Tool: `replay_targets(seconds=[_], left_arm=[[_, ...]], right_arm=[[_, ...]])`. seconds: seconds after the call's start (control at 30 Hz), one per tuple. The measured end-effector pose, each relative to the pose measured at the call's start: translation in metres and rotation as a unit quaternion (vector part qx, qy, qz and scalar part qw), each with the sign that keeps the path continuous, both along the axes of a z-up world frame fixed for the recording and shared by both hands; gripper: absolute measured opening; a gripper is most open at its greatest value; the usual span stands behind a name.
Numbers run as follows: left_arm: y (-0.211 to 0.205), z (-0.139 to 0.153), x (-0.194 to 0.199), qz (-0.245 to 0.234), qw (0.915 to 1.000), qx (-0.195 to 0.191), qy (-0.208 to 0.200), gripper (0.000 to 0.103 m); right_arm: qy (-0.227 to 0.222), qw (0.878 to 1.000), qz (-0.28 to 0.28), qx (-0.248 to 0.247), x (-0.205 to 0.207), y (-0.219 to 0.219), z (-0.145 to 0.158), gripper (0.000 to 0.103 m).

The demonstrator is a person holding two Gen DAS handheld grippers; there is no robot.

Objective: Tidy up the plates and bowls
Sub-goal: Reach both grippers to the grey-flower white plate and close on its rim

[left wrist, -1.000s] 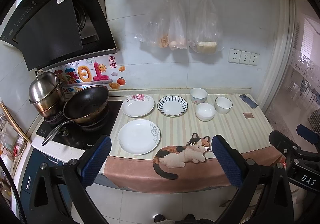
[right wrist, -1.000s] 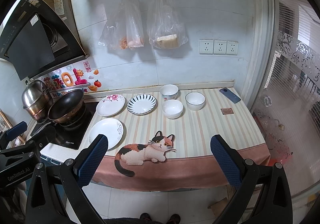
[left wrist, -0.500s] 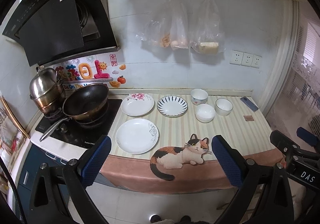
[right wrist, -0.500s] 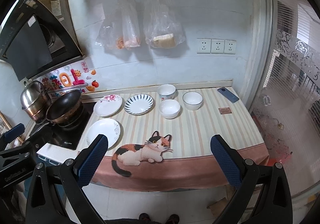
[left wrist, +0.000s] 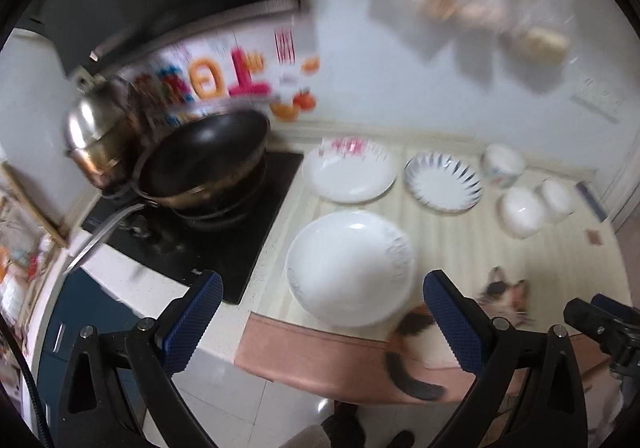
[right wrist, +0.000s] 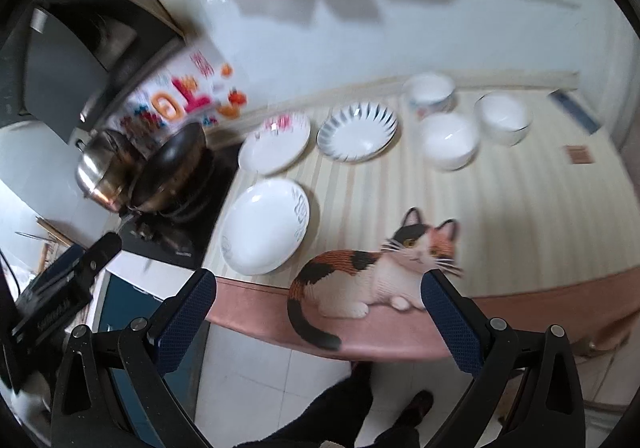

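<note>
Both views are motion-blurred. Your left gripper (left wrist: 322, 312) has its fingers spread wide and holds nothing; the large white plate (left wrist: 350, 268) lies at 12 o'clock just beyond them, near the counter's front edge. Your right gripper (right wrist: 318, 316) is likewise spread apart and empty, above the cat picture (right wrist: 376, 272) on the cloth. From the white plate, the floral plate (right wrist: 276, 142) and the blue-rayed plate (right wrist: 358, 132) sit at 12 to 1 o'clock; three bowls (right wrist: 450, 140) are clustered at 2 o'clock. The wok (left wrist: 204, 164) is at 10 o'clock.
</note>
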State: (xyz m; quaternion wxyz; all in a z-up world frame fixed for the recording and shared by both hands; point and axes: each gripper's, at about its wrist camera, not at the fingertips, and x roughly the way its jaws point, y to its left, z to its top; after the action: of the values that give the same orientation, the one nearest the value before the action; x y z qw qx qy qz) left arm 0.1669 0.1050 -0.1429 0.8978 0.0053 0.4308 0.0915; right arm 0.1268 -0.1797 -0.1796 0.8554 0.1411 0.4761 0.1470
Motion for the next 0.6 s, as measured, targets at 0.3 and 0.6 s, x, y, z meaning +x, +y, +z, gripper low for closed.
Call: replay_targets(seconds=[0.3,0.6], left_arm=[[0.084,-0.139,0.121,-0.03,0.9859,-0.072,0.148,0.089],[0.093,-0.215,0.165,-0.082,0.9654,-0.124,0.215,0.042]], right_arm=[[0.113,0.993,0.009,0.031,0.14,0.082,-0.138,0.092],[0.171,0.983,0.021,0.059,0.218,0.132,-0.218,0.041]])
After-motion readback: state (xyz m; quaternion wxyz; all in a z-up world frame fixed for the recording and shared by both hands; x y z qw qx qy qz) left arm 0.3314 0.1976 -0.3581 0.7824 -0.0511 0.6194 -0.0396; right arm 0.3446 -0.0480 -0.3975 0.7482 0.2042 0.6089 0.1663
